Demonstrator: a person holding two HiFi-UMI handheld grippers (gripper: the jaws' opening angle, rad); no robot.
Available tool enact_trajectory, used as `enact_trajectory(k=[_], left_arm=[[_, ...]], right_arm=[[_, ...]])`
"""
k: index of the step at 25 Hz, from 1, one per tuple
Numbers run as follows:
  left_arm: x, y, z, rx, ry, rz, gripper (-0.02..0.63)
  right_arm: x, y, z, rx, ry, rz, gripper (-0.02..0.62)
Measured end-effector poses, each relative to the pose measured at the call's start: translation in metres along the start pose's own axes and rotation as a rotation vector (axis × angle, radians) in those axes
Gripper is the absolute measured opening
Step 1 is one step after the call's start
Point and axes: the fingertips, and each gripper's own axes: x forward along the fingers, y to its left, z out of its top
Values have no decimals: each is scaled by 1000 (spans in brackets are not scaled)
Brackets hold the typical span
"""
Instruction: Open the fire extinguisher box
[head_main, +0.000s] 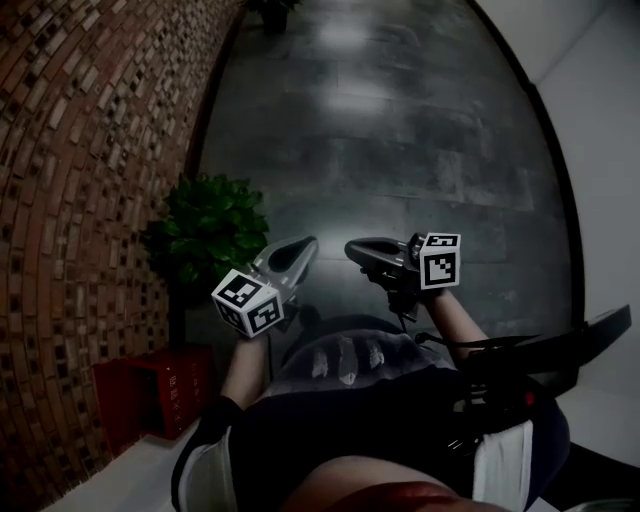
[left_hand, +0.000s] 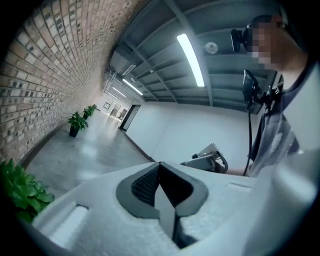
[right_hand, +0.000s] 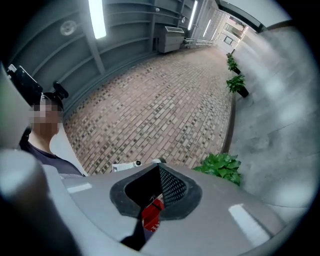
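A: Head view first: whereabouts of the fire extinguisher box (head_main: 150, 395), taken from the left claw (head_main: 305, 246)?

B: Down and to the left of it, well apart, hard against the brick wall (head_main: 60, 200), just below the plant (head_main: 205, 226). Looks closed, untouched. Right claw (head_main: 356, 247) just beside the left one, farther again from the box.

A: Left gripper view?

B: Left claw (left_hand: 160, 166) pressed together, nothing pinched. Right claw (left_hand: 206, 159) just past the tips, to the right; plant (left_hand: 20, 192) low on the left. No box here.

A: Right gripper view?

B: Right claw (right_hand: 159, 165) pressed together at the tips as well, pinching nothing. Red, probably the box (right_hand: 152, 216), glimpsed through the gap behind the tips (lower than the claw, not between the pads). Plant (right_hand: 220, 167) off to the right, left claw (right_hand: 125, 165) just beyond on the left.

A: Handling, as a guess?

B: Likely sheet metal: stiff, heavy, unlikely to shift under a pull, painted smooth and so slippery for the pads. Best taken at the free edge of the door or at a latch, away from the hinge (no handle made out from here). Needs spread jaws first, then a pinch on that lip and a swing along the hinge's arc, not a straight tug.
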Motion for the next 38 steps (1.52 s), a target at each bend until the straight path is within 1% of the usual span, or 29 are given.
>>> enact_trajectory(k=[1,2,4,5,6,8,9,11,13,15,17,19,22,26,28,30,32,34,36,38], left_arm=[[-2,7,6,-2,-23,10,1],[-4,14,12,17,-37,36,0],[-9,31,15,93,-27,108,0],[-10,38,14,101,-22,124,0],[-12,45,14,71,-26,120,0],[-15,59,14,-37,-47,87,0],[-17,65,14,-69,-50,85,0],[-23,79,13,-66,-42,120,0],[-27,86,13,-61,-35,148,0],[-26,86,10,-89,-24,147,0],[-23,87,8,-96,0,158,0],[-23,94,9,-81,22,195,0],[-17,101,10,-73,32,257,1],[3,105,4,-99,85,341,2],[22,103,6,-103,113,357,0],[43,102,12,-84,139,372,2],[63,101,17,-67,156,403,0],[80,98,21,-67,157,428,0],[97,96,22,-66,172,445,0],[116,92,18,-37,211,454,0]], right_arm=[[10,-1,-1,6,19,-6,0],[19,-1,-2,13,35,-5,0],[37,-1,-2,34,59,13,0],[44,-1,-1,47,67,24,0],[51,-2,0,60,73,31,0],[62,-4,3,88,84,37,0],[67,-6,4,97,92,36,0],[77,-11,5,106,112,30,0],[86,-14,7,118,128,47,0],[91,-15,8,127,140,73,0],[95,-19,11,117,164,84,0],[102,-24,15,116,189,112,0],[108,-35,23,115,215,173,0],[102,-44,34,150,233,277,0],[95,-47,43,147,254,316,0],[84,-56,56,171,262,356,0],[69,-70,67,211,248,382,0],[53,-82,79,237,234,402,0],[37,-94,94,230,218,420,0],[22,-104,108,202,197,441,0]])
